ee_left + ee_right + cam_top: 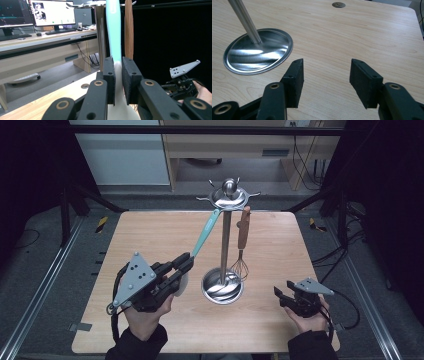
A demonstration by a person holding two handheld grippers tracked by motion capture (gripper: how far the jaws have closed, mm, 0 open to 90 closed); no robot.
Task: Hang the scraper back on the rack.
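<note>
A metal utensil stand (pixel 225 240) rises from a round base (pixel 222 287) at the table's middle. A whisk (pixel 242 232) with a wooden handle hangs from its hooked crown. A spatula (pixel 206 232) with a teal handle and a white head slants from the crown down to the left. My left gripper (pixel 185 262) is shut on the spatula just above its head. In the left gripper view the pads (pixel 110 72) clamp the spatula (pixel 113 30), and the whisk handle (pixel 129 27) hangs behind it. My right gripper (pixel 280 295) rests open at the front right, nothing between its jaws (pixel 327 65).
The wooden table (pixel 150 235) has bare room on both sides of the stand. The stand's base (pixel 259 52) lies just ahead and left of the right gripper. Desks with monitors (pixel 50 12) stand beyond the table's far edge.
</note>
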